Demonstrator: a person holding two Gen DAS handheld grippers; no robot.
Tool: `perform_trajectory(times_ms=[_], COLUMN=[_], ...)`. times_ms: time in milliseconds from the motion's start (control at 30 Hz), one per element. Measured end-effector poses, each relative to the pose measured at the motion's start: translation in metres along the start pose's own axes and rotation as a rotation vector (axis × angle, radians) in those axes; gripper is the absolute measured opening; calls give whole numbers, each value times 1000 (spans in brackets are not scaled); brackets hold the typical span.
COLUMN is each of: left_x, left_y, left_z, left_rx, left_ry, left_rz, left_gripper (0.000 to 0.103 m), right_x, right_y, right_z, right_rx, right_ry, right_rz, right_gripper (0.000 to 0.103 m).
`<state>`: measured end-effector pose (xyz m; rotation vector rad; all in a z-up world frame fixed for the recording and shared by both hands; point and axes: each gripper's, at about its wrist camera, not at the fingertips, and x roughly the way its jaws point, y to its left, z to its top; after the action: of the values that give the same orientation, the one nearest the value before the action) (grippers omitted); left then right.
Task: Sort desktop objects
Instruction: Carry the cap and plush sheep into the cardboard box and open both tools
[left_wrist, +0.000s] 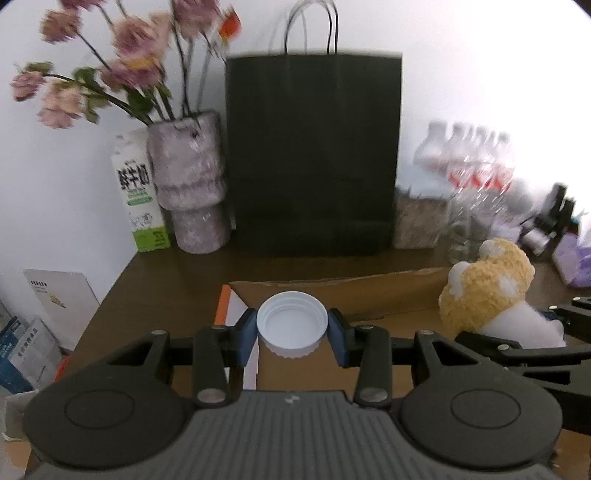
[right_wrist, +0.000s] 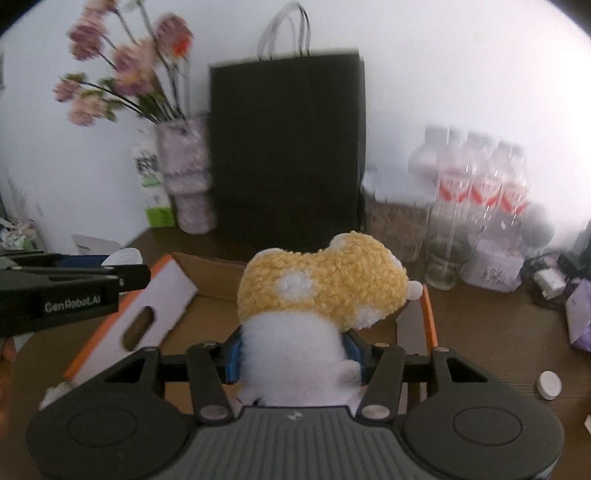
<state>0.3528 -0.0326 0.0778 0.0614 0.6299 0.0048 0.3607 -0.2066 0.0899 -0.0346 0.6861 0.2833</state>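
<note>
My left gripper (left_wrist: 292, 334) is shut on a white plastic jar lid (left_wrist: 292, 325), held open side up over an open cardboard box (left_wrist: 332, 291) with orange-edged white flaps. In the right wrist view, my right gripper (right_wrist: 293, 354) is shut on a plush toy (right_wrist: 321, 284) with a yellow spotted cap and a white body, also above the box (right_wrist: 207, 273). The plush (left_wrist: 487, 284) and the right gripper's dark fingers (left_wrist: 491, 341) show at the right of the left wrist view. The left gripper (right_wrist: 122, 267) with its lid enters the right wrist view from the left.
At the back of the brown desk (left_wrist: 166, 280) stand a black paper bag (left_wrist: 314, 155), a furry pink vase with flowers (left_wrist: 190, 184), a milk carton (left_wrist: 138, 192) and several water bottles (right_wrist: 480, 177). A small white round object (right_wrist: 549, 384) lies at right. Books (left_wrist: 26, 343) lie beyond the desk's left edge.
</note>
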Motion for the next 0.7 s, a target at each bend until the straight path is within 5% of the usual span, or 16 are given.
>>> perform_trajectory(times_ms=[133, 333, 700], left_x=[51, 108, 133], left_y=[-3, -1, -4], left_z=[3, -5, -16], left_rx=[19, 27, 45], left_ry=[94, 208, 311], left_rz=[26, 37, 2], left_gripper=[41, 41, 42], right_x=[61, 95, 121], right_y=[-12, -14, -21], right_z=[2, -2, -3], right_rx=[9, -14, 10], right_ry=[108, 178, 286], right_rz=[-26, -31, -16], right_gripper=[52, 52, 55])
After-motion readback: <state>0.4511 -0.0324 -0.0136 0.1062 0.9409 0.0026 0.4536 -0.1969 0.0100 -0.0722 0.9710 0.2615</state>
